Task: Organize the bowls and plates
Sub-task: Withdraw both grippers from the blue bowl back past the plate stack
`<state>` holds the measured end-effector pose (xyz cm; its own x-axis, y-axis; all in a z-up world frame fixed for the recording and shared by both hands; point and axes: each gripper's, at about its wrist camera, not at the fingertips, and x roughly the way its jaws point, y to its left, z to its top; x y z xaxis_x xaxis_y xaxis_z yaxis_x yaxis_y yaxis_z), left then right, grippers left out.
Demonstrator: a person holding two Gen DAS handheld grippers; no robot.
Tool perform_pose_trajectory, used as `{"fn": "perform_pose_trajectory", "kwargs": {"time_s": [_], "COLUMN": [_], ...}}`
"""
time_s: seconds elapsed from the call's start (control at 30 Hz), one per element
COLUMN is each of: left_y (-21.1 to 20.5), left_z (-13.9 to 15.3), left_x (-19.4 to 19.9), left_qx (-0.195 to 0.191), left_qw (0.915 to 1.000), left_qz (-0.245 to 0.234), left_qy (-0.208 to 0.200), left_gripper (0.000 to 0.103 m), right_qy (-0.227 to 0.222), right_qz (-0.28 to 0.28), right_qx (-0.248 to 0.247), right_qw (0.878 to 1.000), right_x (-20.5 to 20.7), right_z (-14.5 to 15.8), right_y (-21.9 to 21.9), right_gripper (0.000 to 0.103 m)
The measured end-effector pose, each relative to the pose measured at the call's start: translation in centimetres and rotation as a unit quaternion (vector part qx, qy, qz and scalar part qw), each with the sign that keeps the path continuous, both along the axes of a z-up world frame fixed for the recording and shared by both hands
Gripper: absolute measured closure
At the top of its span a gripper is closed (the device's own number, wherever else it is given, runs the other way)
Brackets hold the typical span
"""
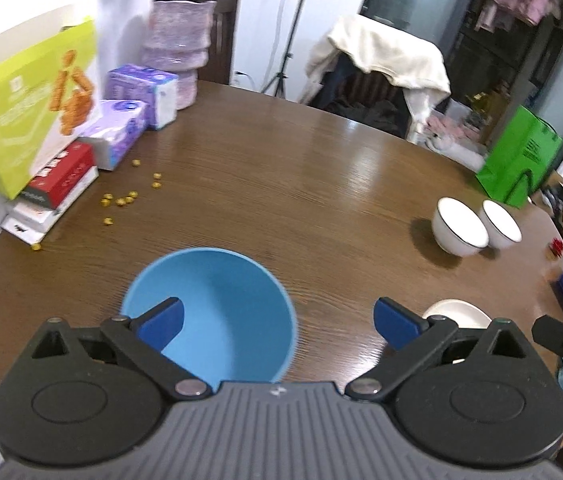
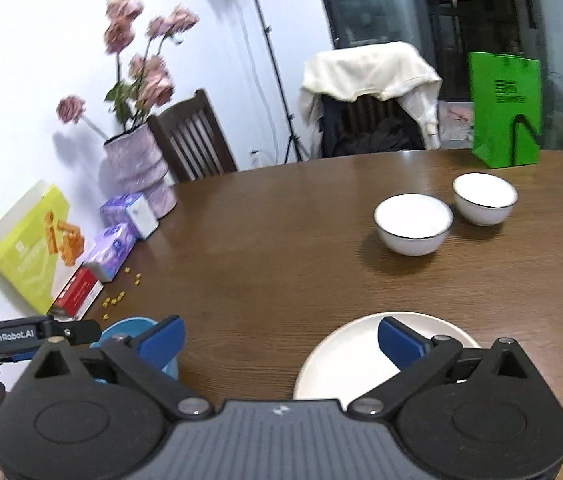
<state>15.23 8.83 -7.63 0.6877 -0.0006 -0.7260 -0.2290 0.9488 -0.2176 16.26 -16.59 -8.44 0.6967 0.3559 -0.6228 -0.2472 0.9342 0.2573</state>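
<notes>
Showing both grippers, left (image 1: 277, 320) and right (image 2: 280, 340), spread wide and empty: blue bowl (image 1: 217, 312), plate (image 2: 365, 352) and two white bowls (image 2: 413, 228) (side by side) sit apart, unstacked.

A green bag (image 2: 506, 110) is stood at the tabletop's (image 2: 281, 216) far edge, tissue packs (image 1: 117, 132) stacked beside a flower vase (image 2: 137, 168).

Glossy wood-grain table (image 1: 281, 168), matt blue plastic-looking bowl (image 1: 217, 304), glazed white bowls (image 2: 413, 236), smooth cream plate (image 2: 345, 356)
</notes>
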Motion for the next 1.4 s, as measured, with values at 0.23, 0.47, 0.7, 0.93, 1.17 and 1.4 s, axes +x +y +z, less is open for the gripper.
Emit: {"fn": "perform_pose_trajectory", "kwargs": {"time_s": [0.23, 0.47, 0.7, 0.93, 1.17, 1.4], "left_y": [-3.6, -6.9, -10.4, -13.0, -14.2, -15.0], "left_z": [0.3, 0.9, 1.2, 1.4, 2.1, 2.4], "left_x": [-0.2, -0.6, -1.0, -1.8, -1.5, 0.0], "left_qx": [0.002, 0.002, 0.001, 0.002, 0.006, 0.009], "left_qw": [0.9991, 0.9969, 0.9933, 0.9894, 0.9867, 0.9851], "left_qz": [-0.042, -0.077, -0.112, -0.141, -0.156, -0.164], "left_qy": [-0.005, -0.017, -0.028, -0.035, -0.045, -0.050], "left_gripper": [0.000, 0.000, 0.000, 0.000, 0.000, 0.000], "right_qy": [0.009, 0.000, -0.003, -0.012, -0.028, -0.035], "right_qz": [-0.046, -0.078, -0.090, -0.116, -0.122, -0.130], "right_qx": [0.004, 0.012, 0.031, 0.030, 0.040, 0.033], "right_qw": [0.999, 0.997, 0.995, 0.993, 0.991, 0.990], "right_x": [-1.9, -4.5, -7.2, -9.7, -11.0, -10.4], "right_z": [-0.2, 0.3, 0.3, 0.5, 1.1, 1.4], "right_y": [-4.2, -7.4, -10.0, -12.3, -13.7, -14.1], "right_gripper": [0.000, 0.000, 0.000, 0.000, 0.000, 0.000]}}
